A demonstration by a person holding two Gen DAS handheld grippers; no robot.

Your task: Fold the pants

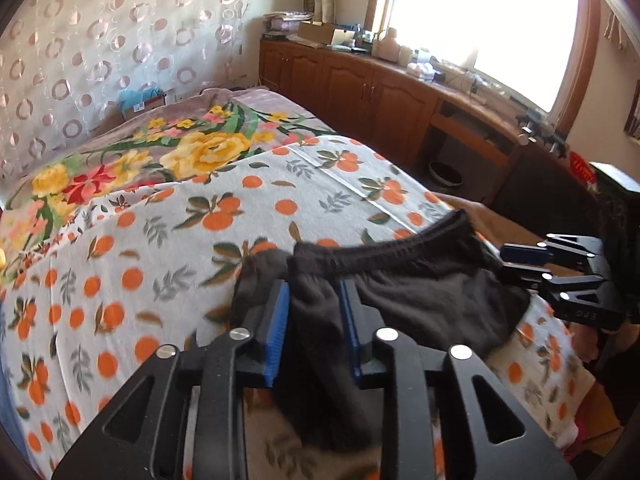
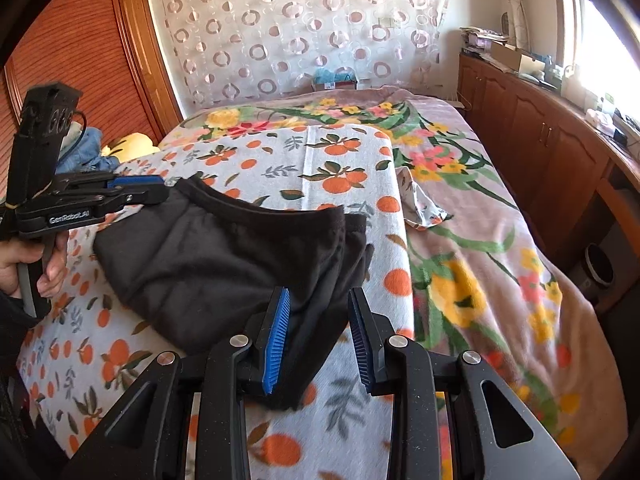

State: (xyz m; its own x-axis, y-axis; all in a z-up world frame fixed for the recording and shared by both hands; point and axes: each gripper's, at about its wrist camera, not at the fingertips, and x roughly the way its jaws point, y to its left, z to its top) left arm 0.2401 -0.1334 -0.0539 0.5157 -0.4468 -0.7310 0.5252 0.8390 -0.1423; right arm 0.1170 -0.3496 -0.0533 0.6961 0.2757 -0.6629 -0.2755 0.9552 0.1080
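Dark brown pants (image 1: 420,288) lie bunched on the orange-print sheet (image 1: 160,240), waistband up. In the left wrist view my left gripper (image 1: 314,320) has its blue pads either side of a thick fold of the pants and grips it. In the right wrist view the pants (image 2: 208,264) spread left. My right gripper (image 2: 320,332) is open, its left pad touching the near corner of the cloth, its right pad apart from it. The left gripper (image 2: 140,194) shows at the waistband's far left end; the right gripper (image 1: 532,264) shows at the pants' right edge.
A floral blanket (image 2: 460,240) covers the bed's far and right side. Wooden cabinets (image 1: 360,84) with clutter run under a bright window. A patterned curtain (image 2: 300,28) hangs behind. A wooden wardrobe (image 2: 80,48) stands at left. My hand (image 2: 24,264) holds the left gripper.
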